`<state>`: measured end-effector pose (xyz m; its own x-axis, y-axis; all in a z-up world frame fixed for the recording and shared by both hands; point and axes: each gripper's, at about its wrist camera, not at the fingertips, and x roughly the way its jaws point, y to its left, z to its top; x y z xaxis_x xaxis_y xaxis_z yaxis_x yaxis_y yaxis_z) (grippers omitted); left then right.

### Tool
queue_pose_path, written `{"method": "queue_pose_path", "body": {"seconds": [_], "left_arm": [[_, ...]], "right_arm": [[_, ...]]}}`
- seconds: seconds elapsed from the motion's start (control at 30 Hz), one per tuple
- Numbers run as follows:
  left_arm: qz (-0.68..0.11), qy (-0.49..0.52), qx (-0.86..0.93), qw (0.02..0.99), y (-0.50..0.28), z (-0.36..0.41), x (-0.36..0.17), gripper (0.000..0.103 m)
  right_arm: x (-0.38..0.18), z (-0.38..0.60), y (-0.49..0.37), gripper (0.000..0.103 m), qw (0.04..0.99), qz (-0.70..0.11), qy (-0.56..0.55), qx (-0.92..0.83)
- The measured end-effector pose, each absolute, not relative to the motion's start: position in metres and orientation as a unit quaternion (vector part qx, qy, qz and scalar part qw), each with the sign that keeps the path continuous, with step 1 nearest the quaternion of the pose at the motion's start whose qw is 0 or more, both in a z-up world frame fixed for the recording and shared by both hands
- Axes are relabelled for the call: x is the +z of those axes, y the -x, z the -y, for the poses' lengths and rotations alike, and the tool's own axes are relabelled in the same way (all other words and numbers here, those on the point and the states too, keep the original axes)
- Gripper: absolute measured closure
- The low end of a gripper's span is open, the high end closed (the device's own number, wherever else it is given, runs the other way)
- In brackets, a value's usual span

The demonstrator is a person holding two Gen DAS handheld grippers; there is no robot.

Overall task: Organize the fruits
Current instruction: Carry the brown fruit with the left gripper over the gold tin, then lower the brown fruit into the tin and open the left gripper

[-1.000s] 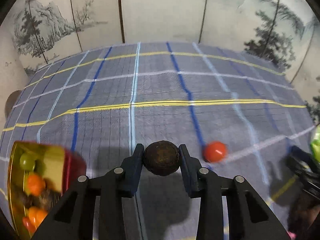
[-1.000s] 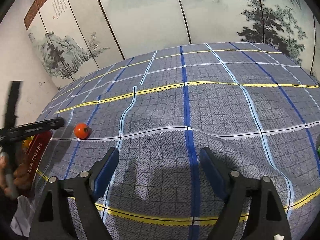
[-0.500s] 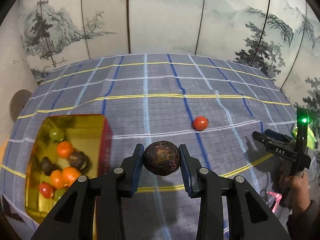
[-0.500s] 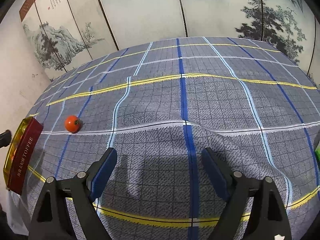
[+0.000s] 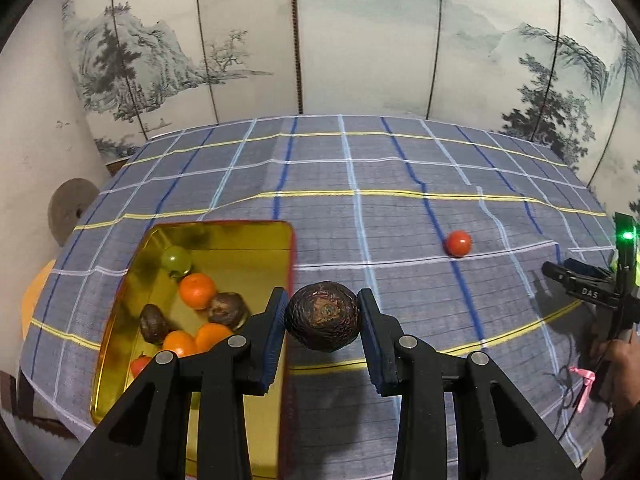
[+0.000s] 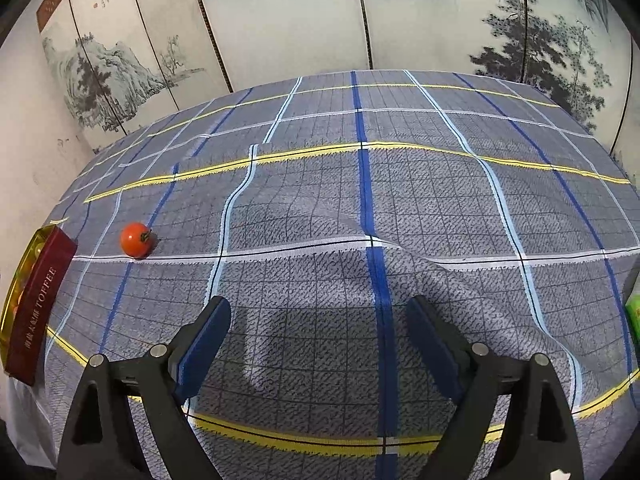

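My left gripper [image 5: 322, 322] is shut on a dark brown wrinkled fruit [image 5: 322, 316], held above the cloth just right of a gold tin [image 5: 224, 236]. In the tin lie a green fruit [image 5: 175, 259], orange fruits [image 5: 197, 290], brown fruits [image 5: 228, 309] and a small red one. A red tomato [image 5: 458, 243] lies alone on the checked cloth; the right wrist view shows the same tomato [image 6: 136, 239] far left. My right gripper [image 6: 318, 340] hangs over bare cloth, its jaws opening with nothing between them. The right gripper [image 5: 588, 292] also shows at the left view's right edge.
A blue-grey checked tablecloth [image 6: 400, 208] covers the table, wrinkled near the middle. The tin's red side [image 6: 36, 308] reads TOFFEE at the far left. Painted folding screens [image 5: 360, 40] stand behind the table. A green thing [image 6: 634, 312] peeks in at the right edge.
My left gripper has drawn back and up with the brown fruit; the tin's whole inside now shows at lower left. The right jaws have spread a little wider.
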<state>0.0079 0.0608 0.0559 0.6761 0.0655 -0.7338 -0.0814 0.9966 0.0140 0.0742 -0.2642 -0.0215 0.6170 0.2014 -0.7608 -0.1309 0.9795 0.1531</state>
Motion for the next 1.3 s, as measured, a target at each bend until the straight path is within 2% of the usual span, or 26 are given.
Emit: {"method": "queue_pose_path", "body": {"seconds": [0.77, 1.07, 1.3], "left_arm": [[-0.444, 0.022, 0.121, 0.887, -0.035, -0.152, 0.015, 0.067], [-0.462, 0.096, 0.136, 0.871, -0.048, -0.200, 0.007, 0.067], [-0.468, 0.100, 0.151, 0.865, -0.054, -0.213, 0.001, 0.067]], "right_arm": [[-0.022, 0.260, -0.074, 0.012, 0.897, -0.431, -0.030, 0.090], [-0.022, 0.259, -0.074, 0.011, 0.897, -0.432, -0.029, 0.090], [-0.023, 0.260, -0.074, 0.011, 0.897, -0.432, -0.030, 0.090]]}}
